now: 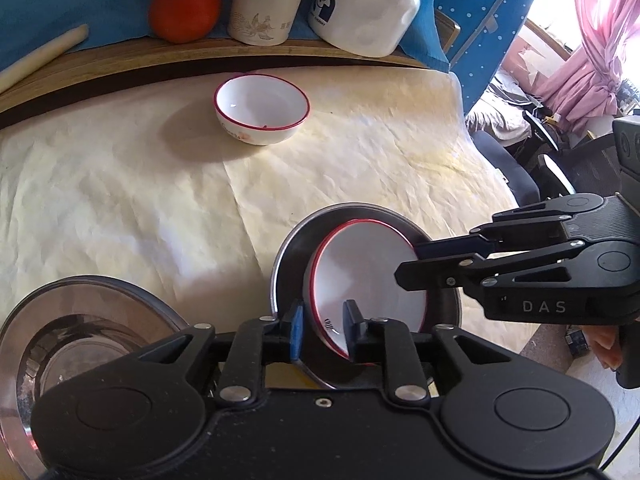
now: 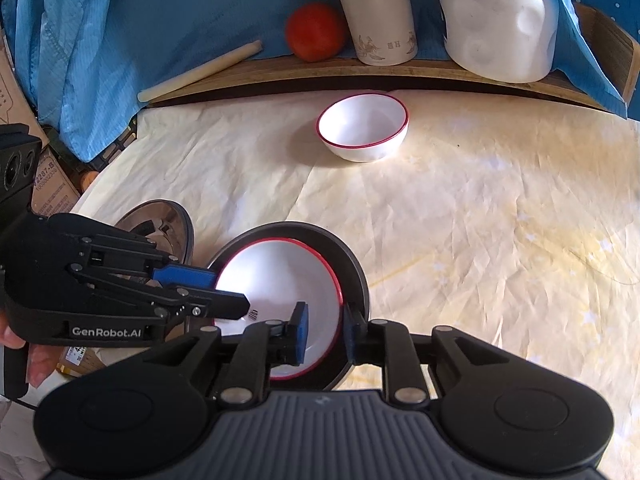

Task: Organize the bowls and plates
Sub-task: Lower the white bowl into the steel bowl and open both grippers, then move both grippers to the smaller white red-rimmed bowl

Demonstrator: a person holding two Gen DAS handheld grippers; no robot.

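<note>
Two grippers are working the same stack here, one from each side. Stack is a white bowl with a red rim (image 1: 372,280) sitting tilted inside a dark metal pan (image 1: 288,256), down at about 6 o'clock on the cream paper-covered table (image 1: 140,200) in both wrist views.

Left gripper (image 1: 325,330) straddles the near edge of the stack: one blue pad (image 1: 297,332) is outside the pan's rim, the other finger is inside the white bowl. Jaws are only slightly apart and I can't see the pads actually pressing on the rims, so it looks like a loose straddle, not a clamp. Right gripper (image 2: 326,332) does the same from the other side, with one blue pad inside the bowl and the other outside the pan wall, a small gap on both. In the left wrist view it comes in from 3 o'clock (image 1: 408,264), and in the right wrist view the left one comes in from 9 o'clock (image 2: 224,292).

Second white red-rimmed bowl (image 2: 364,132) stands upright and alone at 12 o'clock, well apart from the stack. Shiny steel bowl (image 1: 80,344) sits just beside the pan at 8 o'clock in the left view.

Back ledge at 12 has an orange (image 1: 185,8), a cream thermos (image 2: 376,20), a white jug (image 2: 496,28) and a pale stick (image 2: 200,72) against blue cloth (image 2: 160,20).
</note>
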